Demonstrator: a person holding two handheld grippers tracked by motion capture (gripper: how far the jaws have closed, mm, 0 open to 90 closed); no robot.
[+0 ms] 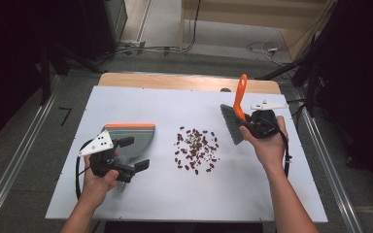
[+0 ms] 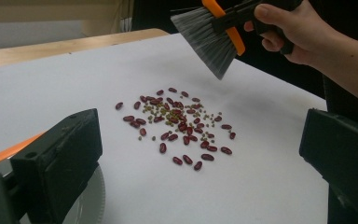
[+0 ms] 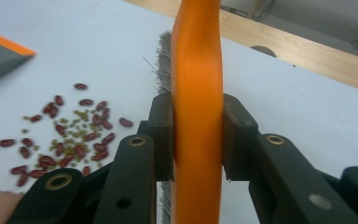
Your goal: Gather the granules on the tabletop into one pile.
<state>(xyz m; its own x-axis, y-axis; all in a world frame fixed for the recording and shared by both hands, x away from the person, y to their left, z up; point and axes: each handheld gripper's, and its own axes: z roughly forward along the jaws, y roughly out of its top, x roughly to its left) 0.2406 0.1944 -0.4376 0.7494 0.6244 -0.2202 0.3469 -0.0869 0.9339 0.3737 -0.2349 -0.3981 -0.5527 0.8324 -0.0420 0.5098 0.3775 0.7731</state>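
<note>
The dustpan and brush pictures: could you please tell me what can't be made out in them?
- Dustpan: the left gripper covers its handle in the high view, so any grip is unclear.
- Brush: its handle hides the bristles in the right gripper view.
- Small green grains: too small to identify.

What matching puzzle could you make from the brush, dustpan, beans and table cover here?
Things:
1. brush
2. dustpan
3. beans
4. table cover

States:
A. scattered in a loose pile mid-table
B. clamped by its orange handle in the right gripper
C. plain white, spread flat
D. grey with an orange edge, at the left gripper

Pairs: 1-B, 2-D, 3-A, 4-C
</note>
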